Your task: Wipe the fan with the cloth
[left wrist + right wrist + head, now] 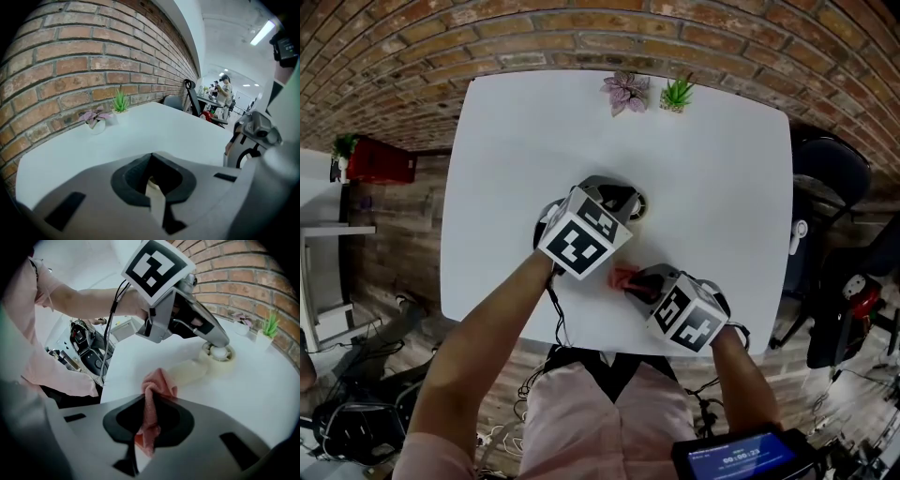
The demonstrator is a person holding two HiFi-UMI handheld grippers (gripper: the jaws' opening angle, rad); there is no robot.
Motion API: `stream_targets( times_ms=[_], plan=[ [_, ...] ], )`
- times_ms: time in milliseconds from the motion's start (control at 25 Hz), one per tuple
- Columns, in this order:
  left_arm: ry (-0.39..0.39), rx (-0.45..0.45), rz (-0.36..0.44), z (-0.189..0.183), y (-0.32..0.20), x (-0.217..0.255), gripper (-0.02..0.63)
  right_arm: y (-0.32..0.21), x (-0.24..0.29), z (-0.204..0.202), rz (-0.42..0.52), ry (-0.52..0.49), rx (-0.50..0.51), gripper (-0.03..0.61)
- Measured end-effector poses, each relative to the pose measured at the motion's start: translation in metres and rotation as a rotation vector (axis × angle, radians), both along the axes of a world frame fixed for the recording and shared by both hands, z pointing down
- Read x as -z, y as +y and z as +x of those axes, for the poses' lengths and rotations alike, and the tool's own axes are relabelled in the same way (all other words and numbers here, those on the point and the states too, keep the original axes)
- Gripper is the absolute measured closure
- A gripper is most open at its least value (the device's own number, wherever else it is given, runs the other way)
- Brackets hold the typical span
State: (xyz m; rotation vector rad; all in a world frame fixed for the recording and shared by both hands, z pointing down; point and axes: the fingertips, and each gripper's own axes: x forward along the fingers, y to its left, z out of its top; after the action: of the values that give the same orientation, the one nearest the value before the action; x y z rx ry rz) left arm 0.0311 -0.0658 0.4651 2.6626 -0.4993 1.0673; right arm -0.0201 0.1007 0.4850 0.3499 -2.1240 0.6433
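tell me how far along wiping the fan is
Done: right tool grips the pink cloth, left tool holds the cream handheld fan by its head on the white table. In hand: cloth sits by the fan's handle; contact unclear. Left: the wiping itself.

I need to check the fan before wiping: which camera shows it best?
Right gripper view: the fan lies with head and handle both visible, and the left gripper is on its hub. The head view shows only a rim past that gripper; the left gripper view shows only a cream bit between the jaws.
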Motion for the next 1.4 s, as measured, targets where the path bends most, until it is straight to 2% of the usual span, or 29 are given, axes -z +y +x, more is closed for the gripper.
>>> stream_targets(
  times_ms=[160,320,520,920,1400],
  plan=[
    [0.002,0.01,0.004,-0.001,0.0,-0.001,0.603,0.005,-0.002,-0.011,0.001,-0.028,-0.006,0.54],
    [0.007,0.024,-0.025,-0.002,0.002,-0.002,0.603,0.004,0.0,-0.027,0.015,-0.048,-0.01,0.54],
    [-0.001,0.006,-0.03,0.001,0.007,-0.001,0.603,0.001,-0.002,-0.032,0.025,-0.045,-0.053,0.54],
    [-0.023,0.0,-0.027,0.0,0.012,-0.001,0.603,-0.017,-0.009,-0.003,0.066,0.025,-0.173,0.54],
    [-0.035,0.017,-0.016,-0.003,0.01,-0.002,0.603,-0.018,-0.01,0.025,0.054,0.039,-0.222,0.54]
  ],
)
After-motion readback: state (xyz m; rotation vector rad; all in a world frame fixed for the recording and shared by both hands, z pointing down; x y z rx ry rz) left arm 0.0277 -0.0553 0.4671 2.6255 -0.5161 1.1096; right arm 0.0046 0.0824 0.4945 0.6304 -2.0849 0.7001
